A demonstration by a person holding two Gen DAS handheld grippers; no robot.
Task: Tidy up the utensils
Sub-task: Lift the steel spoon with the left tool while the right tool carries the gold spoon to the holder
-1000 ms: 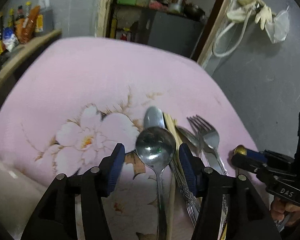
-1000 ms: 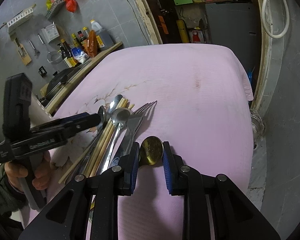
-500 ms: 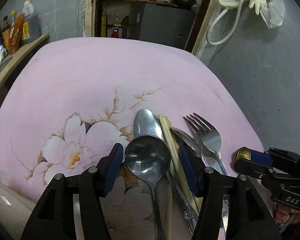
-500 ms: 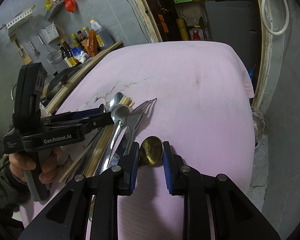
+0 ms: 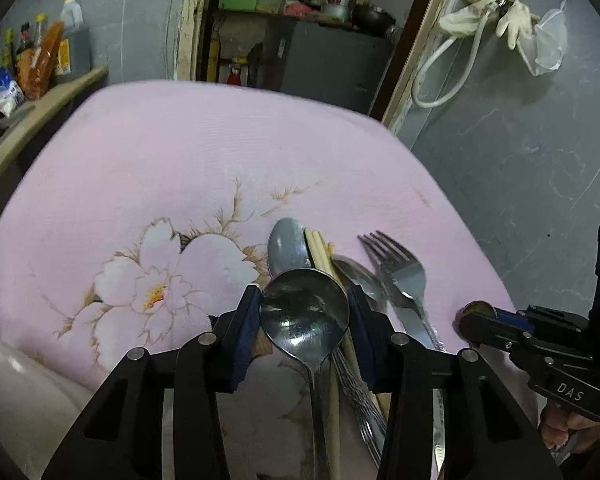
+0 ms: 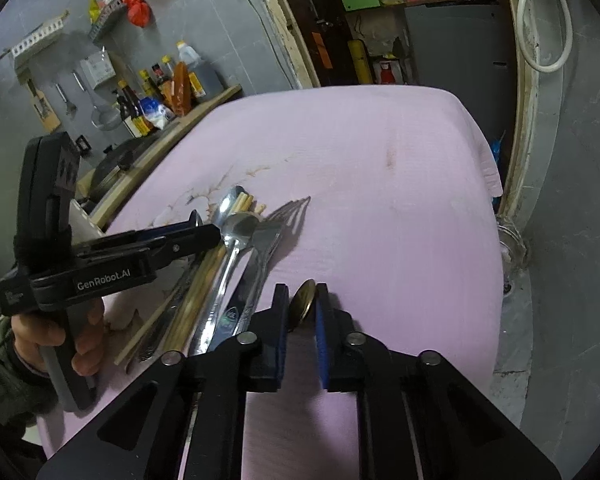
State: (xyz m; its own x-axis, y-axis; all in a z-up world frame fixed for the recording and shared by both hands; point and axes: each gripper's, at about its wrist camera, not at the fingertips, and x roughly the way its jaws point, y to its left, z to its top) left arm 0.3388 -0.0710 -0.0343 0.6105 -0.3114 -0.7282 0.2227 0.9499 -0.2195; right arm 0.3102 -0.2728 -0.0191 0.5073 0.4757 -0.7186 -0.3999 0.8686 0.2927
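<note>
Both of your tools are closing at this moment. A second ago your left tool (image 5: pixel 304 316) stood wide around the round-bowled spoon (image 5: pixel 304 314); now its blue pads (image 5: pixel 247 334) sit right against the bowl's two edges, so you seem to have it pinched or very nearly so. Your right tool (image 6: pixel 302 312) had the gold-coloured spoon (image 6: pixel 303 299) loosely between its fingers with the bowl lying flat toward the camera; now the bowl stands on edge, squeezed between the pads. By my reading, each hand has picked its piece and the sorting can start: the lift is next, not another approach.

Both spoons are at the near end of the pink flowered cloth (image 5: pixel 220 152) that covers the tabletop. The round spoon lies on top of the pile of cutlery, its handle running back under your left tool. The gold spoon sits apart from the pile, to its right.

Counting what shows: four spoons (the round one, the larger spoon (image 5: pixel 286 244) behind it, a smaller spoon (image 5: pixel 356 274) partly hidden beside the fork, and the gold one), one fork (image 5: pixel 400 268), and a bundle of pale chopsticks (image 5: pixel 320 248) with at least four tips visible in the right wrist view. More patterned handles run under the pile; I cannot match them all to heads.
</note>
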